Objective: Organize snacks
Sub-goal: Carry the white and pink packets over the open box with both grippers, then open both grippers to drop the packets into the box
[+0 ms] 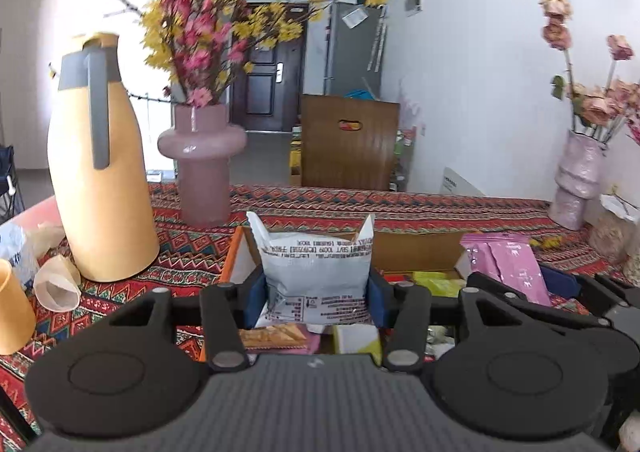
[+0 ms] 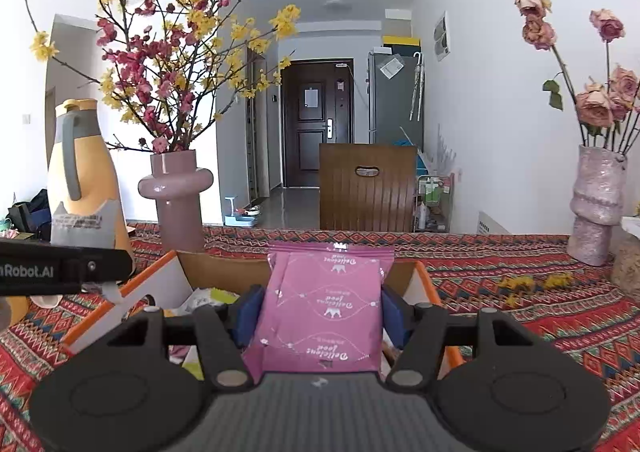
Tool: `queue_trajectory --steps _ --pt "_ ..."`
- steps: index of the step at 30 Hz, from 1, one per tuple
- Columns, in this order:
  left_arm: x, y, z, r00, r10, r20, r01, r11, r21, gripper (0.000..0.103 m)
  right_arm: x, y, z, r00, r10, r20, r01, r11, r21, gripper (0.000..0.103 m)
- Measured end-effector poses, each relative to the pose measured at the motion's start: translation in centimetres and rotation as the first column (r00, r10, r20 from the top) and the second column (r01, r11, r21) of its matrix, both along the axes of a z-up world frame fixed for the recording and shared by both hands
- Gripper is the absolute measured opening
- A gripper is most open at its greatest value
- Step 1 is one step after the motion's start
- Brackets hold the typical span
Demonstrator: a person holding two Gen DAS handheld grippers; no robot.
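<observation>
My left gripper is clamped on a white snack packet, its blue pads pressing both sides, the jaws partly closed. I hold it above the cardboard box, near the box's left end. My right gripper grips a pink snack packet the same way, held upright over the same box toward its right side. More snacks lie inside the box. Left of the box stands a yellow jug; behind the box's left corner is a pink vase.
</observation>
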State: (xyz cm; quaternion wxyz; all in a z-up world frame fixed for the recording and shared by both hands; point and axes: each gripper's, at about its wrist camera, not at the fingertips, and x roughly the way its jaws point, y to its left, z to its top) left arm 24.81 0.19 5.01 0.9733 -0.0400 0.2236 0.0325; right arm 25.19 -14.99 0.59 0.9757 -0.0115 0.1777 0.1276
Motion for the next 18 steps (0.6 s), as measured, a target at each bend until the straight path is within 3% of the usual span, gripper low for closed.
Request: queue_trajectory --steps 7,18 --pt "2.1 0.6 -3.6 0.999 0.03 -0.011 -0.03 1.0 0.004 0.05 1.7 0.1 -2.2 1.0 -0.014 -0.014 0.014 0.999 0.029 0.061" --pt "1.9 0.6 -4.1 1.0 0.018 -0.004 -0.018 1.0 0.003 0.051 2.1 0.4 -3.2 0.999 -0.022 -0.03 0.022 1.0 0.003 0.061"
